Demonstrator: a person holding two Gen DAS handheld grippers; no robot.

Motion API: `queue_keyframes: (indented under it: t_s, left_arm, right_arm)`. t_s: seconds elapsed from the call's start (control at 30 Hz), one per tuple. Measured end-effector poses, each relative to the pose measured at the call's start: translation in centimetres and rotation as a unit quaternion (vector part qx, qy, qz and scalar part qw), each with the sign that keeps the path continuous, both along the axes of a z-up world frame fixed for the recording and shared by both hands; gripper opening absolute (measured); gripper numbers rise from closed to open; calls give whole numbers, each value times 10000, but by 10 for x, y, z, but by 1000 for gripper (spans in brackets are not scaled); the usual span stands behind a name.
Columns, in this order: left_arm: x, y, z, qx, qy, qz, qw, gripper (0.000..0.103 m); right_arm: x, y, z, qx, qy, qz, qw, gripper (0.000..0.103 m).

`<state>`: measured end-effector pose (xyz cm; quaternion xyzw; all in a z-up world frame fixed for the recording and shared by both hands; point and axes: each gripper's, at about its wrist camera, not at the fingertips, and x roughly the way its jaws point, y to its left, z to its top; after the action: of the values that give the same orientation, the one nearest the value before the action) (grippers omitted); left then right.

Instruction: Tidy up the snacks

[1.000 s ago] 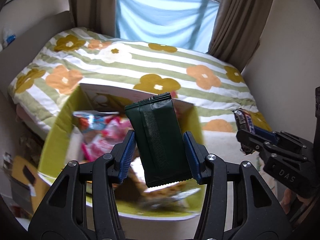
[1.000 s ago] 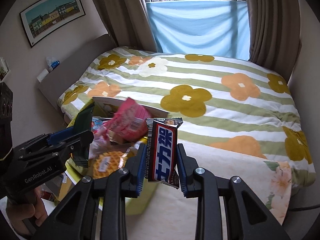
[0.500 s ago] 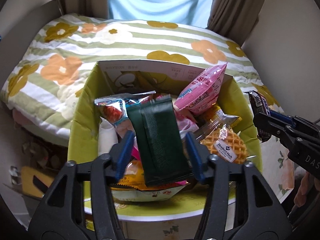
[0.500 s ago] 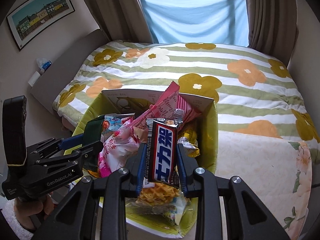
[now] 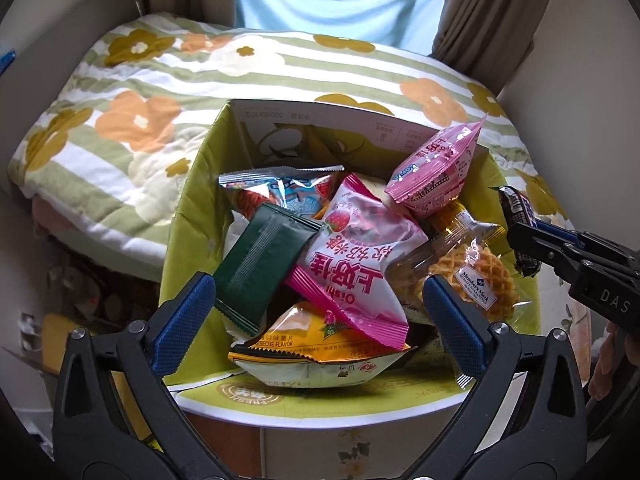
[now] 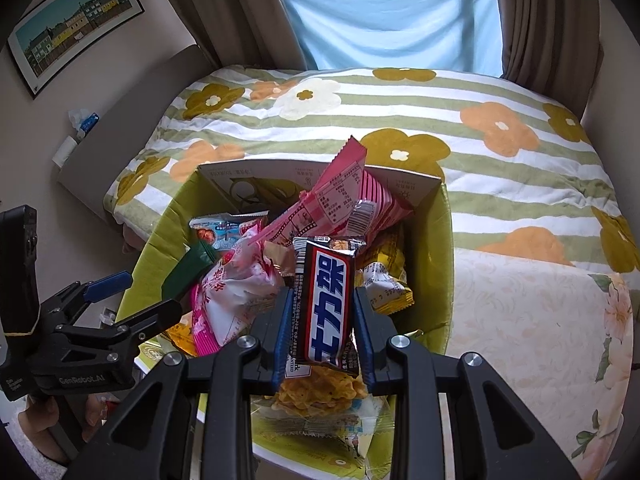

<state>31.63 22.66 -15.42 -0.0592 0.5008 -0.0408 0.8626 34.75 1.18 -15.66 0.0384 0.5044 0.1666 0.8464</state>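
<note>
Beside the flowered bed (image 6: 460, 128), a green snack box (image 5: 188, 216) stood packed with packets.
Left gripper (image 5: 320, 320) hung with jaws spread wide and bare over the box, the dark green packet (image 5: 260, 264) lying inside; right gripper (image 6: 322, 328) clenched a chocolate bar (image 6: 326, 304) above the box.

The left gripper (image 5: 318, 312) is wide open, its two blue-padded fingers (image 5: 184, 322) spread far apart with nothing between them. In the right wrist view it sits at the near left, and part of the person's left hand (image 6: 38, 426) shows under its black body. The right gripper (image 6: 322, 330) is closed, and its blue pads press both sides of a chocolate bar (image 6: 326, 304), which stands almost upright between them.
</note>
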Motion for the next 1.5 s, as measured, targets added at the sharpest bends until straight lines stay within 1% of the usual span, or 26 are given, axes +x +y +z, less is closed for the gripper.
queue_keyframes:
  t_s: [0.1, 0.13, 0.17, 0.23, 0.27, 0.33, 0.47, 0.57, 0.63, 0.73, 0.9, 1.0, 1.07, 1.2, 1.27, 1.33, 1.5]
  left_arm:
    - [0, -3, 1, 132, -10, -19, 9999, 103]
    - [0, -3, 2, 173, -14, -25, 9998, 103]
    - [0, -4, 2, 196, -16, -36, 9998, 103]
    - [0, -4, 2, 232, -22, -63, 9997, 103]
    - [0, -4, 2, 270, -21, -86, 9996, 103]
    - [0, -3, 0, 326, 2, -125, 9994, 103]
    - [-1, 0, -6, 354, 43, -236, 9991, 103]
    - [-2, -1, -6, 399, 20, -316, 9987, 103]
    - [-6, -4, -2, 487, -45, -329, 9983, 103]
    - [-13, -7, 9, 533, -160, -289, 9980, 103]
    - [-41, -17, 31, 554, -408, -185, 9975, 103]
    - [-66, -25, 46, 567, -584, -116, 9966, 103]
    - [-84, -36, 61, 575, -753, -121, 9954, 103]
    - [-125, -65, 102, 615, -1246, -204, 9901, 103]
    - [-149, -79, 123, 519, -1520, -236, 9867, 103]
    - [-170, -90, 137, 447, -1685, -225, 9844, 103]
    - [-222, -110, 154, 483, -2042, -142, 9776, 103]
  right_arm:
    - [11, 8, -1, -16, 52, 109, 9999, 27]
    - [13, 11, -1, -14, 42, 156, 9999, 30]
    - [16, 14, -1, -33, 26, 204, 9998, 36]
    - [18, 19, -1, -86, -9, 237, 9997, 95]
    - [17, 19, -1, -71, -63, 218, 9997, 103]
    - [15, 16, -1, -64, -90, 72, 9999, 103]
    - [12, 11, -7, -218, -35, -208, 9995, 103]
    - [9, 4, -6, -67, -25, -378, 9993, 103]
    - [5, 1, -3, -12, -57, -423, 9991, 103]
    - [-3, -2, 6, -88, -200, -420, 9989, 103]
    - [-28, -15, 30, -92, -516, -383, 9979, 103]
    - [-50, -27, 45, -105, -716, -379, 9967, 103]
    - [-73, -40, 60, -111, -857, -415, 9954, 103]
    - [-124, -65, 95, -264, -1289, -589, 9896, 103]
    - [-152, -79, 113, -327, -1500, -729, 9855, 103]
    - [-178, -92, 126, -367, -1683, -868, 9812, 103]
    - [-230, -113, 144, -645, -2029, -1105, 9708, 103]
